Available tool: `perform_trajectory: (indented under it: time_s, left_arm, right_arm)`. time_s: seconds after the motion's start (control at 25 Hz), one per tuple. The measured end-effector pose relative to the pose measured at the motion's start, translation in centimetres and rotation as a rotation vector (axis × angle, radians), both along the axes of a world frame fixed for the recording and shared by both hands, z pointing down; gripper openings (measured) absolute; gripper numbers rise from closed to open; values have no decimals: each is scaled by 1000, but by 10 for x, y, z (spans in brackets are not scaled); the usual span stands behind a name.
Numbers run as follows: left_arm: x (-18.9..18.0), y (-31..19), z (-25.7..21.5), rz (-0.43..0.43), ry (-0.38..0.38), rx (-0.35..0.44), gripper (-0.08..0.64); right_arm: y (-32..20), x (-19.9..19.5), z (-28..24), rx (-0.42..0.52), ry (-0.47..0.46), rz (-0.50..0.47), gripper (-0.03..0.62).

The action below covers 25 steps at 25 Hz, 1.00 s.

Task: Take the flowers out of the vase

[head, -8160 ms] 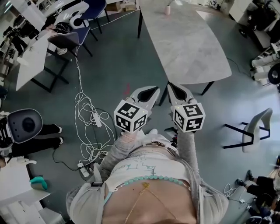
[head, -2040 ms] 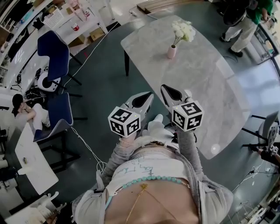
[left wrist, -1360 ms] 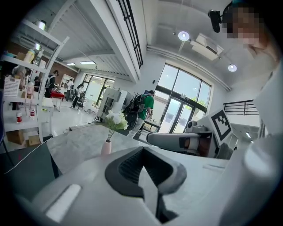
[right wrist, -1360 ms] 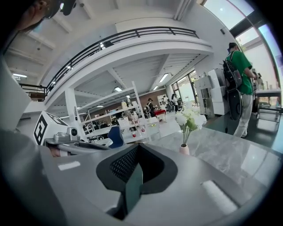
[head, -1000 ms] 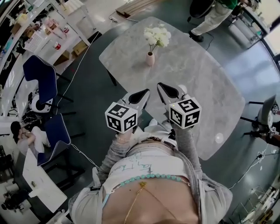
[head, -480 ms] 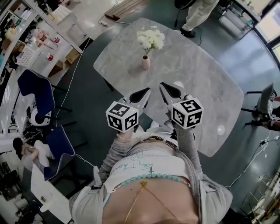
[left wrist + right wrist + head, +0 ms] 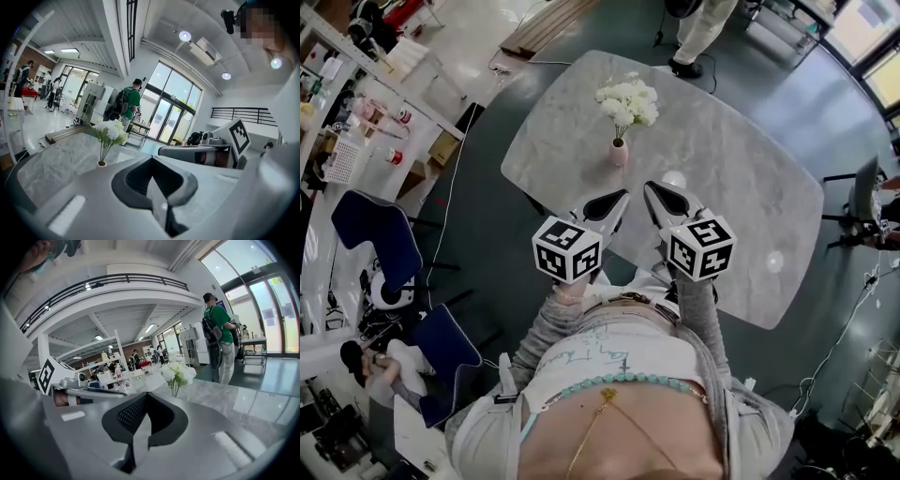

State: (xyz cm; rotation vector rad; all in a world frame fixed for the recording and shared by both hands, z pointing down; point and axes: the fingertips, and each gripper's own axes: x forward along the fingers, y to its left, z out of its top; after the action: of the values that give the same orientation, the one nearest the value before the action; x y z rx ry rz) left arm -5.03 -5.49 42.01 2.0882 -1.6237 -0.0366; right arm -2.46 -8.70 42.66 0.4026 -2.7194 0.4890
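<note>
Vase, small and pink, stands upright on the grey marble bench. White flowers sit in it, stems down the neck. Left tool and right tool hang side by side on the near side of the vase, apart from it. Both have jaws pressed together w/ nothing between. Only bare bench top lies between tools and vase.

Round about:
- **Beyond the vase:** a person in light trousers stands past the bench's far edge, and wooden planks lie beyond-left.
- **Left of the vase, off the bench:** white shelves w/ small items, a thin cable on the floor, and two blue chairs nearer the wearer.
- **Right of the vase:** a grey chair past the bench end.

Head view gives the whole bench outline and the vase body. Left tool view shows only the vase rim over the tool's own body, w/ flowers up-left of the jaws. It also shows the person's green top & backpack behind, and tall windows. Right tool view hides the vase behind the tool body. There, stems & blooms show just right of the jaws, w/ a balcony railing overhead.
</note>
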Motion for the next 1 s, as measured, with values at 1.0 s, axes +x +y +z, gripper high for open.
perform_trajectory:
  time_s: [1.0]
  left_arm:
    - [-75, -14, 19, 161, 7, -1, 0]
  right_arm:
    - [-22, -44, 14, 13, 20, 260, 28]
